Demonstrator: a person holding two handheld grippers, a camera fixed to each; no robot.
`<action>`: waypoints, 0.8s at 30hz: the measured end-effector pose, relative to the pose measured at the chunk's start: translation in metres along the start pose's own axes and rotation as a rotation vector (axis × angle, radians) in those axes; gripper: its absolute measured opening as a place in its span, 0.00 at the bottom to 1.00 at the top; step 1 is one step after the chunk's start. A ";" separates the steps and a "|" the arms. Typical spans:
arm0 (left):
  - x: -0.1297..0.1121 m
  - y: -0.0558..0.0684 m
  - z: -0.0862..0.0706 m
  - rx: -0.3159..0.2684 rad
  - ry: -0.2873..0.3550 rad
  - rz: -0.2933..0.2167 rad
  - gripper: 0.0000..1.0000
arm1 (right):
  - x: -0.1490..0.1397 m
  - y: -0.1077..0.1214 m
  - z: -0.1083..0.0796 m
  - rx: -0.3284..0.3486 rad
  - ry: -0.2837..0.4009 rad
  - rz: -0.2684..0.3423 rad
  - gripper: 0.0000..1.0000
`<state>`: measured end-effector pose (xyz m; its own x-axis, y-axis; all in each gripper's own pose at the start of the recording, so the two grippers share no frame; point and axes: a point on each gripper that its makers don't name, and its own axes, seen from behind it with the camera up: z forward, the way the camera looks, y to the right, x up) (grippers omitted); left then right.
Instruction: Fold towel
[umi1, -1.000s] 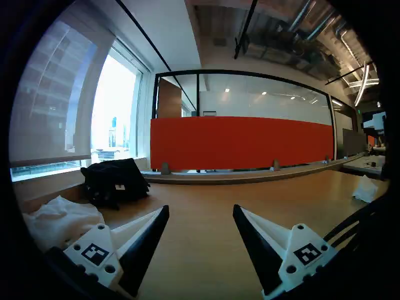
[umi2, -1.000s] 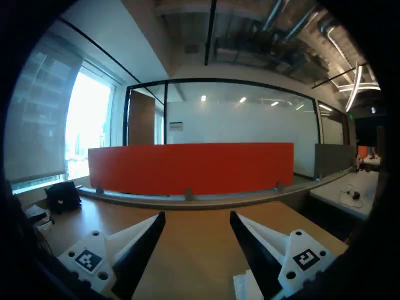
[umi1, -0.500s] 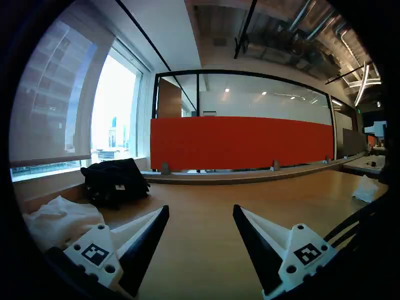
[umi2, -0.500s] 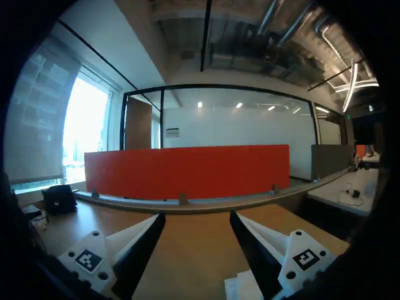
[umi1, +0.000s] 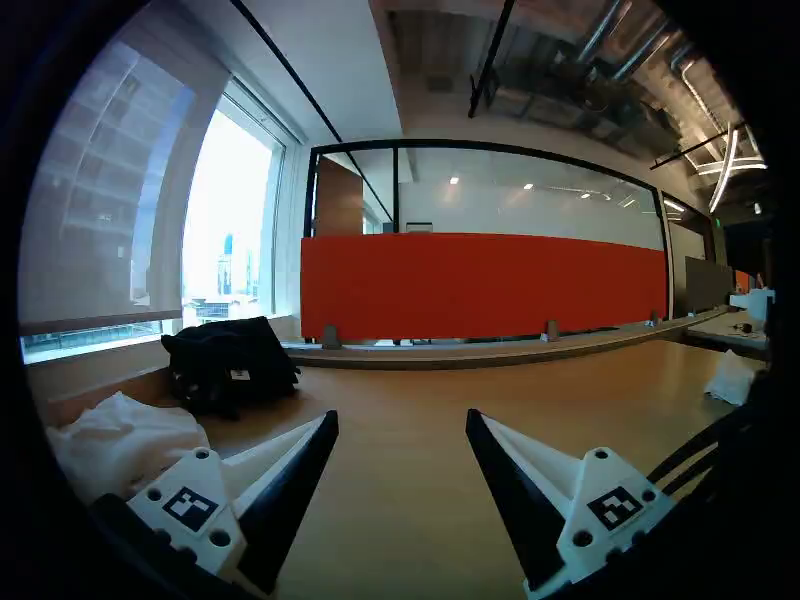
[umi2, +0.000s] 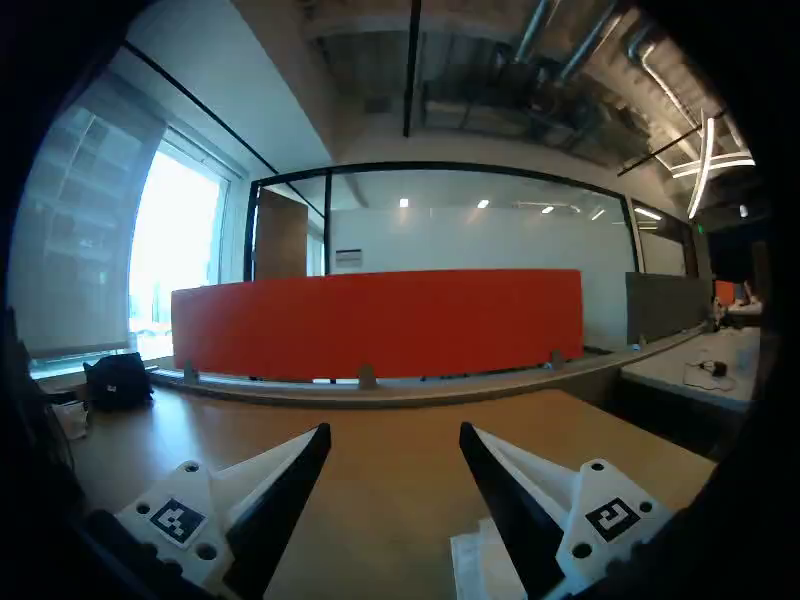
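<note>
In the left gripper view a crumpled white towel lies on the wooden table at the far left, behind my left gripper's left finger. My left gripper is open over bare wood with nothing between its fingers. A second white cloth rests far off at the table's right side. In the right gripper view my right gripper is open above the table, and a white folded cloth shows at the bottom, partly hidden behind the right finger.
A black bag sits near the window at the left and appears small as the black bag in the right gripper view. An orange divider panel runs along the table's far edge. A neighbouring desk stands to the right.
The left gripper has held still. The right gripper's view has shifted slightly: it tipped up, then down, showing more tabletop now; the white cloth stays at the bottom right.
</note>
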<state>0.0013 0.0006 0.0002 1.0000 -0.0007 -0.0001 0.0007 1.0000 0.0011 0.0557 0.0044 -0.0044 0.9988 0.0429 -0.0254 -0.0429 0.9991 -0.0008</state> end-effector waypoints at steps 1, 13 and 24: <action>0.000 0.000 0.000 0.000 0.000 0.000 0.94 | -0.003 0.001 0.000 0.000 -0.001 0.003 1.00; 0.000 0.000 0.000 0.000 0.000 0.000 0.94 | -0.035 0.009 0.001 -0.002 -0.010 0.024 1.00; -0.001 0.000 0.000 0.000 0.000 0.000 0.94 | -0.054 0.009 0.001 0.004 -0.025 0.008 1.00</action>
<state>0.0007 0.0007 0.0002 1.0000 -0.0007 -0.0005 0.0007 1.0000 0.0011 0.0013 0.0113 -0.0025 0.9987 0.0508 -0.0001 -0.0508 0.9987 0.0028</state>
